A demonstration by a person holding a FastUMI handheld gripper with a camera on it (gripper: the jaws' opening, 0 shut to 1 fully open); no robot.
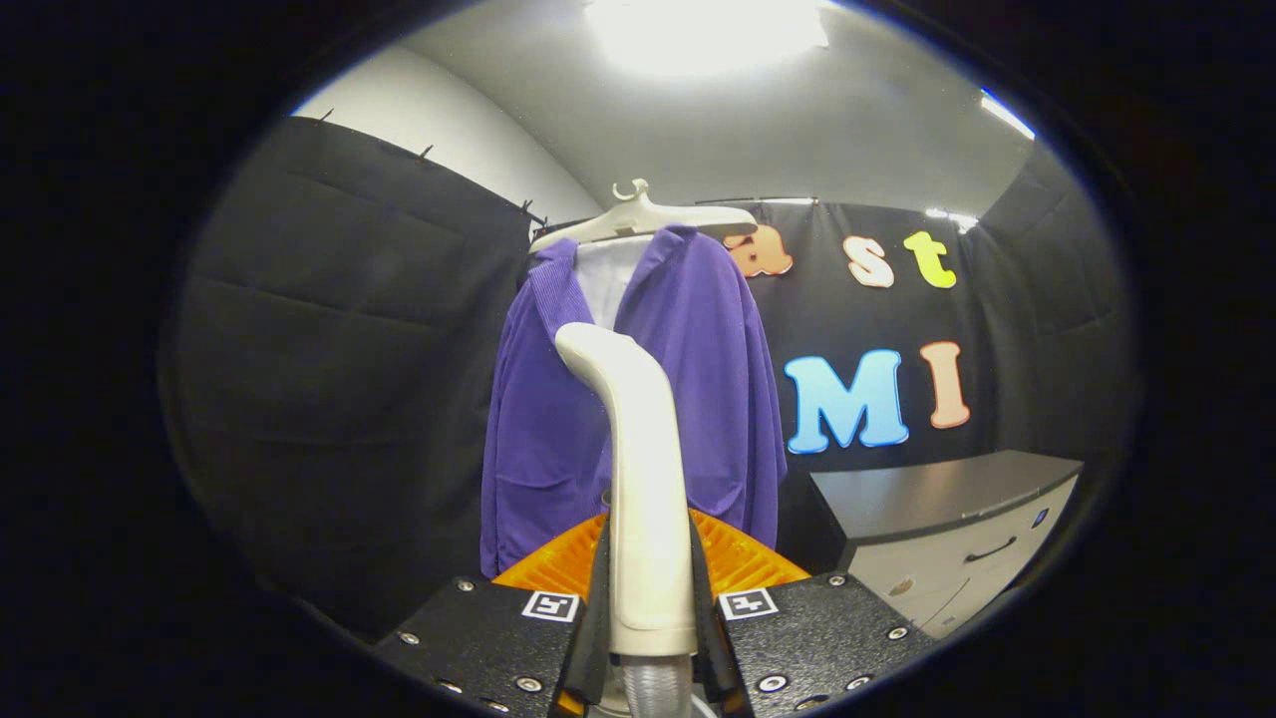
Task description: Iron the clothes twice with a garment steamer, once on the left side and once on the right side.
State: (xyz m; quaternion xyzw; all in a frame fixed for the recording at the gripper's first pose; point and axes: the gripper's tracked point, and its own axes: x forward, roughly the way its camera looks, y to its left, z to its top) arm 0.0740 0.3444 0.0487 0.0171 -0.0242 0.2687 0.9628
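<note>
Cream-white plastic, the curved handle of the garment steamer (643, 479) stands upright between the gripper (650, 588) fingers, both pressed against its sides; a ribbed grey hose (658, 688) leaves its base. Beyond its head hangs a purple knit cardigan (638, 399) over a white inner layer, on a white plastic hanger (643, 217). Off to the right beyond the fingers sits a grey-topped white cabinet (957, 538).

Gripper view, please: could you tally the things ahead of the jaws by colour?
Purple: 1, cardigan
White: 3, steamer clamped in the gripper, hanger, cabinet
Total: 4
</note>
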